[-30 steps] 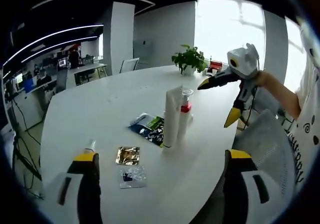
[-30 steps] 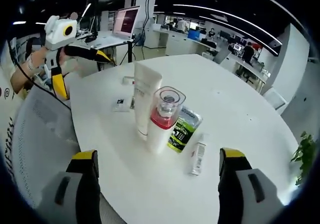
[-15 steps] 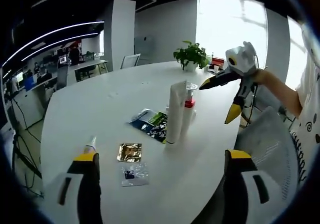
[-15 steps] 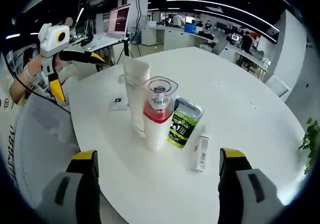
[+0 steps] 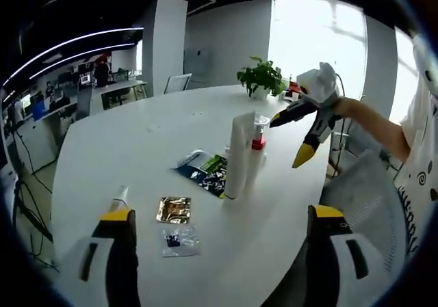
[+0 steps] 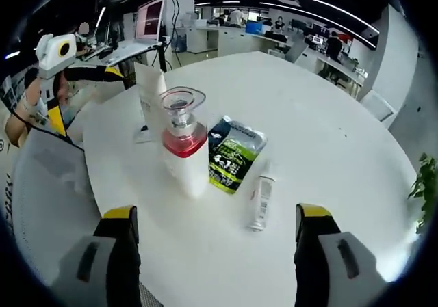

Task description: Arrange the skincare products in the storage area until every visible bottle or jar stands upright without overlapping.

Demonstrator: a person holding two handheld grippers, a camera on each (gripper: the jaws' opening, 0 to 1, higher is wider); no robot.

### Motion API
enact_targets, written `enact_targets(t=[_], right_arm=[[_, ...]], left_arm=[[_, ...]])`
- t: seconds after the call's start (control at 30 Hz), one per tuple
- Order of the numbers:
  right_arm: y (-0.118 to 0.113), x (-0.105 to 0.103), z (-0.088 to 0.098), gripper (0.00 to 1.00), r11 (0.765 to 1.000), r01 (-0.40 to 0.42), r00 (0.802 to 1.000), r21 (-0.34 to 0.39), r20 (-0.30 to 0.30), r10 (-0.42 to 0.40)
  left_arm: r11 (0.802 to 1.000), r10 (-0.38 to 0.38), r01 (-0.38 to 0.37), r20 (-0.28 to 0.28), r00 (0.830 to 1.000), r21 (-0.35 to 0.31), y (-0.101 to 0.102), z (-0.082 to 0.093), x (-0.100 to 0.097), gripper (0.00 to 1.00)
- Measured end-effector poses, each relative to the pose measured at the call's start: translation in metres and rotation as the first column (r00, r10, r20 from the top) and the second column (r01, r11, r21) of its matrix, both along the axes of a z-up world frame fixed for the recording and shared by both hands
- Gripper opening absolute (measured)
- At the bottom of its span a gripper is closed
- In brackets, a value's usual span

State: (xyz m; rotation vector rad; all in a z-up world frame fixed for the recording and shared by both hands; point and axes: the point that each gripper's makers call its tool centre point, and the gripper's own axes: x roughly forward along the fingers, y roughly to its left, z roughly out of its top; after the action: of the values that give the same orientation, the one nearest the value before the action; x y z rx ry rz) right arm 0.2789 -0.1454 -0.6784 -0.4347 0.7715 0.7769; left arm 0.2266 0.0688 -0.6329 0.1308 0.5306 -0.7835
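Both claws hang over a round white table (image 6: 328, 129) with jaws spread wide and nothing between them. In the right gripper view, the right claw (image 6: 217, 259) faces a pump bottle (image 6: 183, 143) with a red collar and clear cap, standing upright; a white tube (image 6: 152, 88) stands upright just behind it. Beside the bottle lies a green and black sachet (image 6: 233, 153), flat on the table, and next to that a small clear vial (image 6: 260, 201) lies on its side. The left claw (image 6: 102, 74) shows at the far left, held in a person's hand, open.

In the left gripper view, the left claw (image 5: 217, 259) looks at the same tube (image 5: 237, 153) and bottle (image 5: 254, 156) standing together, the sachet (image 5: 204, 171) just beside them. Nearer lie a gold foil packet (image 5: 174, 210) and a clear packet (image 5: 178, 240), apart from each other. The right claw (image 5: 291, 136) hovers open beyond the bottle, near a potted plant (image 5: 260, 80)
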Motion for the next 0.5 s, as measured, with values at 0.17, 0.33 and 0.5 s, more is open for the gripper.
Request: enact_targets(t=[0.17,0.33,0.5], right_arm=[[-0.006,0.012,-0.008,0.97,1.0,0.008,1.0,-0.014,-0.022,-0.008],[-0.009,0.022,-0.016,0.98,0.999,0.017,0.999,-0.028,-0.029,-0.018],[-0.015,0.032,-0.026,0.95,0.998,0.015,0.998,-0.059,-0.056,-0.019]], left_arm=[[1.0,-0.004,0.004,-0.007,1.0,-0.003,0.0,-0.001,-0.001,0.99],[1.0,-0.002,0.001,-0.011,1.0,-0.011,0.001,-0.001,-0.001,0.99],[0.999,0.013,-0.013,-0.013,1.0,-0.032,0.003,0.001,0.0,0.99]])
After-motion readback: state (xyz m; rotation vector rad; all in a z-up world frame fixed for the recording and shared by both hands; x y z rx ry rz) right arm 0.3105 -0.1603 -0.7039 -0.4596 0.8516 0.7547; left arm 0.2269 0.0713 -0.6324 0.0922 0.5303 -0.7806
